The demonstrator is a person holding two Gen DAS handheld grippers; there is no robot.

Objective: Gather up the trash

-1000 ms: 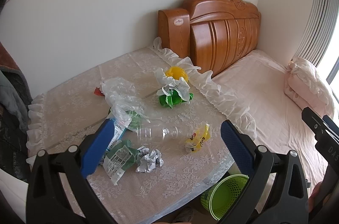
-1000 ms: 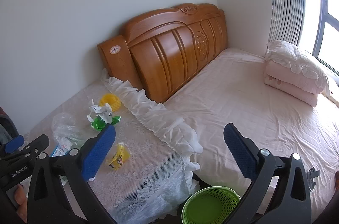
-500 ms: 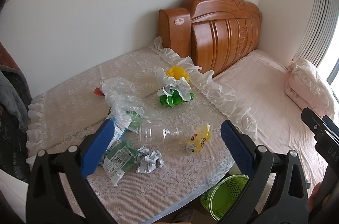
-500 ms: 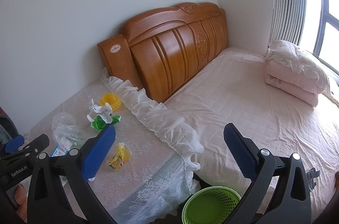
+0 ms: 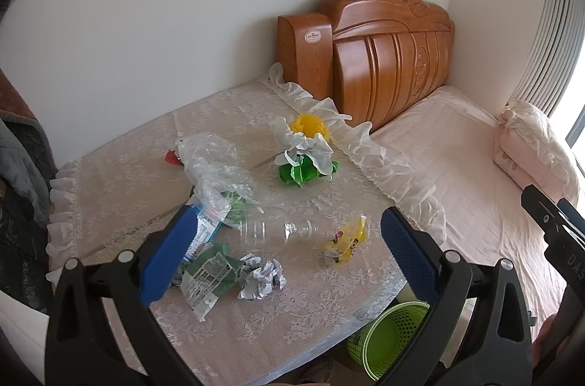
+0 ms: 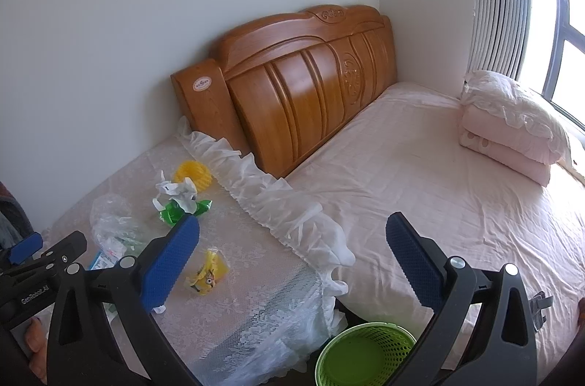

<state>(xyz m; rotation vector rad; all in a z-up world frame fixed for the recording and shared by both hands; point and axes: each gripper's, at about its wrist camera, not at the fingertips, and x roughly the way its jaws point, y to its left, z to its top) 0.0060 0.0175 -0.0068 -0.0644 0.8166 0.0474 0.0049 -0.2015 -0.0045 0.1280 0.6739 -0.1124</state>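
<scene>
Holding my left gripper and right gripper spread wide and empty, I see the green mesh wastebasket on the floor, then the crumpled paper ball, clear plastic bottle and yellow wrapper on the lace-covered table.

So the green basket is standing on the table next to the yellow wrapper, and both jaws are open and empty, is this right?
Not quite. The green basket stands on the floor, below the table edge, as the right wrist view shows. The yellow wrapper does lie on the table. The left gripper and right gripper both have open, empty jaws.
</scene>
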